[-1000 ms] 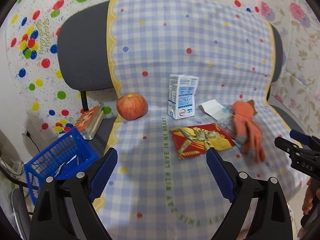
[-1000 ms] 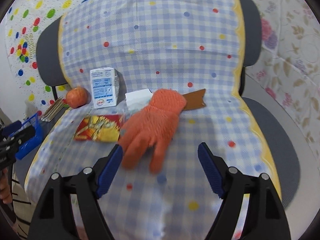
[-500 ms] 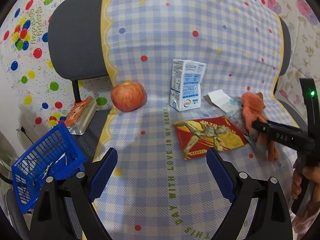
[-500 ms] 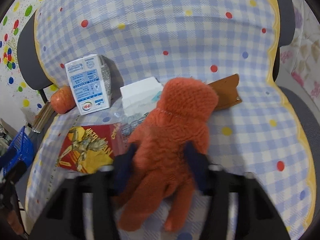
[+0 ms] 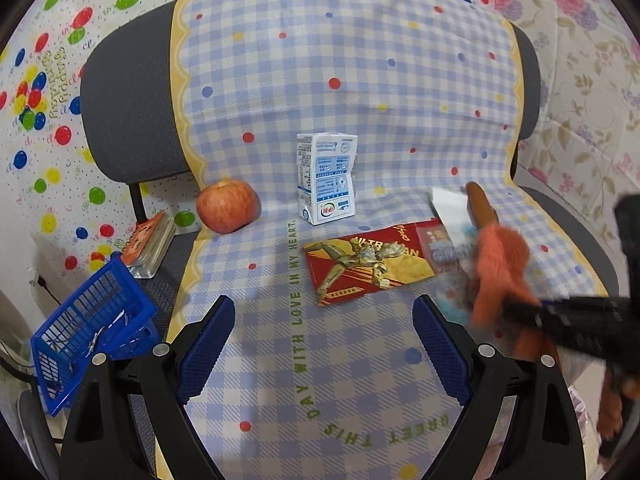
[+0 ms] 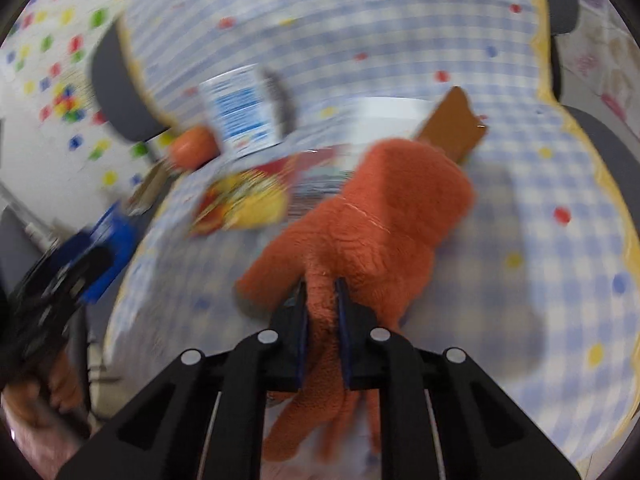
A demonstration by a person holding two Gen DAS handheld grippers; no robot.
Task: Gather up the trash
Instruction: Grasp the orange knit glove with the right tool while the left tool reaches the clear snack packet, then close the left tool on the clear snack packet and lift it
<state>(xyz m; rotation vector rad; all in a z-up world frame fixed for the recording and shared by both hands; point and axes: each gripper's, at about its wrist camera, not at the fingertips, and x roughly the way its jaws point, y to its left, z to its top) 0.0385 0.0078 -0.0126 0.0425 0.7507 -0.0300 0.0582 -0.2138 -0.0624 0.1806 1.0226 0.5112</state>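
Observation:
An orange fuzzy glove (image 6: pixel 380 216) lies on the checked cloth over the chair seat. My right gripper (image 6: pixel 321 292) is closing, its jaws pinching one of the glove's fingers; the view is blurred. In the left wrist view the glove (image 5: pixel 498 264) rises at the right, with the right gripper (image 5: pixel 516 308) on it. My left gripper (image 5: pixel 324 308) hangs open over the cloth's front, holding nothing. Ahead of it lie a red card wrapper (image 5: pixel 366 264), a white milk carton (image 5: pixel 326 178), a clear packet (image 5: pixel 440 248), white paper (image 5: pixel 450 204) and a brown wrapper (image 5: pixel 480 204).
A red apple (image 5: pixel 227 206) sits left of the carton. A blue wire basket (image 5: pixel 92 328) stands low at the left beside the chair, with an orange book (image 5: pixel 148 240) on the seat edge behind it. A dotted sheet covers the wall.
My right gripper went down onto the glove, shut on one of its fingers and lifted it from the cloth. The left gripper drifted a little and stayed open.

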